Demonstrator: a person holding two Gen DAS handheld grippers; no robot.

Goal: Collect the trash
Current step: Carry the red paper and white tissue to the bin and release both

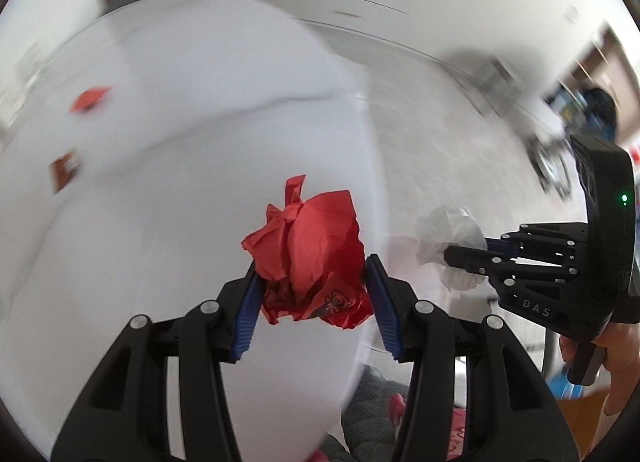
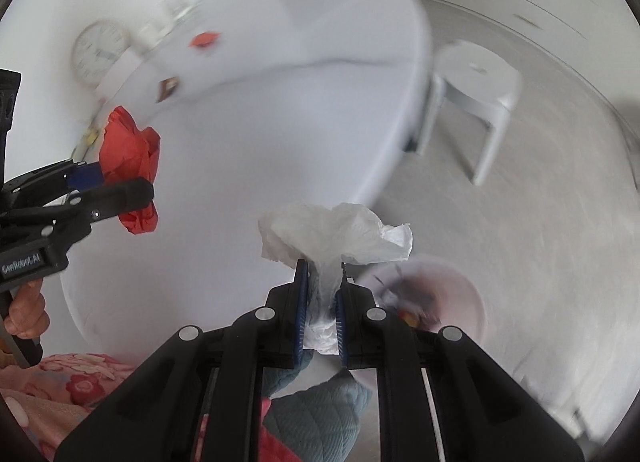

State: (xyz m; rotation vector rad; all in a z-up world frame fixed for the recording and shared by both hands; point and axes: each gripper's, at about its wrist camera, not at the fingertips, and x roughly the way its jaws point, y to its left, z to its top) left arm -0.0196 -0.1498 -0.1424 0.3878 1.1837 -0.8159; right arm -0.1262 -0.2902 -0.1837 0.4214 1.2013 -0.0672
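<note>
- the left gripper (image 1: pixel 312 286) has its blue pads (image 1: pixel 246 314) pressed against both sides of a crumpled red paper ball (image 1: pixel 308 258) — lifted, with the white table (image 1: pixel 180 222) below and beyond it.
- the right gripper (image 2: pixel 322 302) is pinched nearly shut on the thin neck of a white tissue wad (image 2: pixel 340 230), which fans out past the fingertips.
- just right of and below the right fingers sits a blurred round bin (image 2: pixel 460 302) with bits already inside (contents too smeared to name) — likely where both pieces are headed.
- far beyond both sets of fingers, on the table's distant part, a small red scrap (image 1: pixel 90 98) and a brown wrapper (image 1: pixel 64 172) lie uncollected.
- judged so: two pieces are in hand but not yet dropped, and at least two more wait on the table.
</note>
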